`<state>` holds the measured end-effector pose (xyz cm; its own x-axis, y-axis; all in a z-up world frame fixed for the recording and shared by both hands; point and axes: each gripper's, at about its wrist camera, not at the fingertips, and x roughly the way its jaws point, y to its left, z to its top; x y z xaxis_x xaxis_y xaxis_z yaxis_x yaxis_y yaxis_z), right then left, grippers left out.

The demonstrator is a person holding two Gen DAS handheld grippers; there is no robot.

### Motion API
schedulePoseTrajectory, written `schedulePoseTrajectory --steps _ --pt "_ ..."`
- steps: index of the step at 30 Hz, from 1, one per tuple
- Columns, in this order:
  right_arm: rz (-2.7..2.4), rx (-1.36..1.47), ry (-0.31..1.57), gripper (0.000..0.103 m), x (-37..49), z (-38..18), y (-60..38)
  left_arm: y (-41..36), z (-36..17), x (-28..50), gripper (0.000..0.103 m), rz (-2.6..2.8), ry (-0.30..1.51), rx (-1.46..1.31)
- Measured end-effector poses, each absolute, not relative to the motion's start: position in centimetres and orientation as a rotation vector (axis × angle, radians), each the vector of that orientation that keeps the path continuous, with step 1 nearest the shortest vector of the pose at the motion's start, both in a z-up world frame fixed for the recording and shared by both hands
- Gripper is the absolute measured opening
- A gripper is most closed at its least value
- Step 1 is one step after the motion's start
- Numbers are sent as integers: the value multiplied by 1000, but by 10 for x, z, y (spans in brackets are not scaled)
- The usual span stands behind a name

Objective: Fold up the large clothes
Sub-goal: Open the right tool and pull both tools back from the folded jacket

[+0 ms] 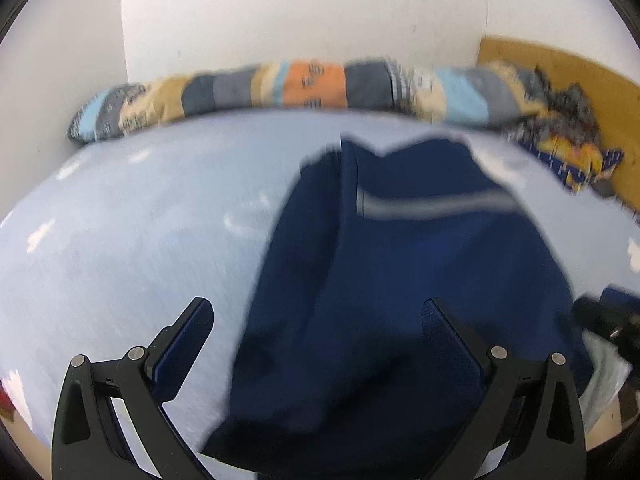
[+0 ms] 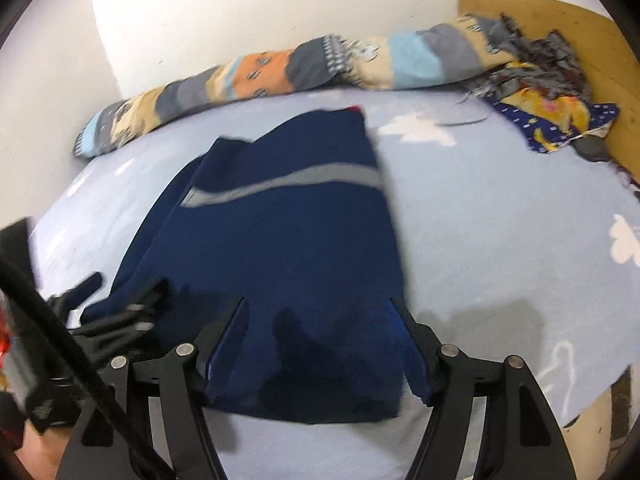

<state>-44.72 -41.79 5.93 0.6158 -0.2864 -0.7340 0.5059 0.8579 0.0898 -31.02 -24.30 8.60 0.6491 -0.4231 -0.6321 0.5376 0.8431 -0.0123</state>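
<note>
Left wrist view looks down over a bed covered by a pale blue sheet with white cloud shapes (image 1: pixel 120 240), where a large navy blue garment with one grey stripe across it (image 1: pixel 400 260) lies partly folded into a long panel running away from the camera toward the wall. The left tool (image 1: pixel 316 312) hovers over the near end of the garment with its jaws spread wide and nothing between the pads, so it is released. In the right wrist view the right tool (image 2: pixel 318 306) hangs over the same near edge, jaws likewise apart, the cloth lying flat below them and not pinched. A long rolled blanket in orange, grey, tan and light blue patches (image 2: pixel 280 68) lies along the wall, well apart from the garment, and a crumpled yellow and dark blue patterned cloth (image 2: pixel 552 120) sits by a wooden headboard (image 2: pixel 600 40). Both views are blurred. Judging by the lie of the cloth, one fold has just been laid down and let go. The next move probably calls for gripping the near hem at both corners and carrying it toward the far end, keeping the edges aligned.
</note>
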Motion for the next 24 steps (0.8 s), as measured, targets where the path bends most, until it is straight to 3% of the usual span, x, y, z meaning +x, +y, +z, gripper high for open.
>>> schedulePoseTrajectory --steps 9,14,19,24 --pt "-502 272 736 90 -450 77 -413 -218 143 -319 103 -557 541 109" --pt "-502 120 593 95 -463 110 -383 -187 169 -341 103 -506 462 109" --pt "-489 79 441 103 -504 126 -348 -157 170 -371 103 -509 502 112" --pt "-493 96 454 103 -530 113 -326 -154 164 -403 103 -495 447 217"
